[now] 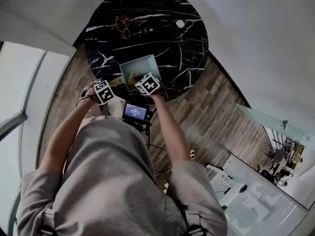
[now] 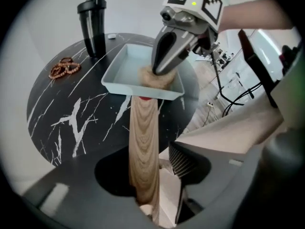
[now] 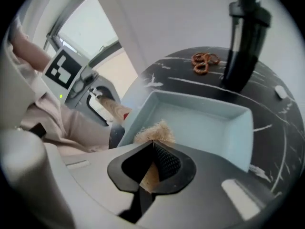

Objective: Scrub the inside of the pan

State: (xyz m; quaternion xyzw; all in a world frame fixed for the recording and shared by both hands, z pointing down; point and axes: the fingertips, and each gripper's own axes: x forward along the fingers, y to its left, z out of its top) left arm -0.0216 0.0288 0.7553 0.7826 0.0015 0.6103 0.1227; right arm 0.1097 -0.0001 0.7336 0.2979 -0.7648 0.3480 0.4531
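L gripper point(image 2: 159, 175): jaws released, standing apart w/ wooden handle point(image 2: 143, 142) between them, pads not pressing. R gripper point(image 3: 151, 168): jaws clenched on tan scrubber point(image 3: 153, 132), which sits by the near wall inside the pale square pan point(image 3: 205, 128). Pan is on the round black surface point(image 2: 71, 109), near side. Step, prob.: scrub w/ pan unsteadied. Next calls for: close L jaws on handle, rub scrubber across pan floor. Beyond: beads point(image 2: 63, 67), dark bottle point(image 2: 94, 23).

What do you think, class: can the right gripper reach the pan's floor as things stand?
Probably yes: the right gripper, shut on the scrubber, hangs at the near edge of the open pan, and nothing lies in between.
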